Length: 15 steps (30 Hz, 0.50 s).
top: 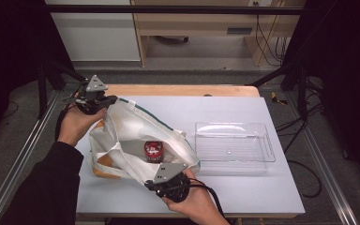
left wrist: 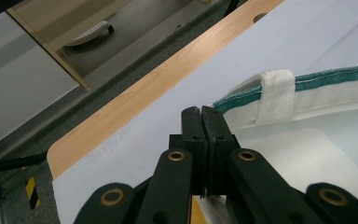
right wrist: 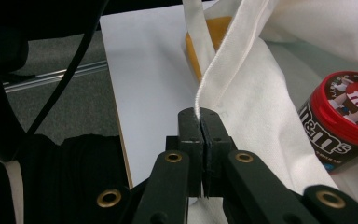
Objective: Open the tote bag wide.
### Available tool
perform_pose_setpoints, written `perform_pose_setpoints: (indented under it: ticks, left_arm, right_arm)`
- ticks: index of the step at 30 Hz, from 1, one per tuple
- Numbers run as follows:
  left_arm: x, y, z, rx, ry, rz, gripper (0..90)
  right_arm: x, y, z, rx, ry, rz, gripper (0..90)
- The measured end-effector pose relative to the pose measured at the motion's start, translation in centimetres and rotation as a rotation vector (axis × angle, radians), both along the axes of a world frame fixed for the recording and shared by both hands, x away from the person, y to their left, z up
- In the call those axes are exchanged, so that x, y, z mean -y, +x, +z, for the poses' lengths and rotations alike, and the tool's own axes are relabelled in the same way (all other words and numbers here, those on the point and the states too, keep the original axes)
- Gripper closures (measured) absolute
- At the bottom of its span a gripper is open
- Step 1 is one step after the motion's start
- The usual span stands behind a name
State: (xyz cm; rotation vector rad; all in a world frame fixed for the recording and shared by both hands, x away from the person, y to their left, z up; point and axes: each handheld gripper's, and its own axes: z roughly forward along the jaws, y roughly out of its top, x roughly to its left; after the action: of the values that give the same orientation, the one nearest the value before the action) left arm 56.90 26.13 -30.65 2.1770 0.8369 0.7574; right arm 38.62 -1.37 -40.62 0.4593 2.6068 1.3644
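The white tote bag lies over the left half of the worktop, mouth held wide between the two tongs; that opening looks done, and emptying it into the clear tray by the right edge seems yet to come. The left gripper is clamped on the bag's far rim near the back left corner, the right gripper is clamped on its near rim by the front edge. The red-lidded candy tub sits inside the bag, just beyond the right tongs
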Motion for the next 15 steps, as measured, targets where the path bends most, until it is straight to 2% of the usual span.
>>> perform_pose_setpoints:
  ticks: [3, 6, 11, 14, 15]
  left_arm:
    - [0.6, 0.6, -0.6, -0.003, 0.020, 0.004, 88.9]
    - [0.8, 1.3, -1.7, -0.009, -0.003, 0.009, 88.9]
    - [0.6, 2.0, -3.0, -0.027, 0.003, 0.010, 88.9]
    - [0.3, 2.5, -4.4, -0.033, -0.017, 0.022, 88.9]
    - [0.3, 2.5, -4.4, -0.033, -0.017, 0.022, 88.9]
  right_arm:
    - [0.1, 0.1, -0.2, 0.000, 0.003, -0.008, 89.4]
    - [0.4, 0.7, -1.4, -0.011, 0.002, -0.027, 89.4]
    - [0.4, 1.1, -2.1, -0.022, 0.000, -0.038, 89.4]
    - [-0.3, 1.1, -3.2, -0.035, -0.019, -0.038, 89.4]
    - [-0.3, 1.1, -3.2, -0.035, -0.019, -0.038, 89.4]
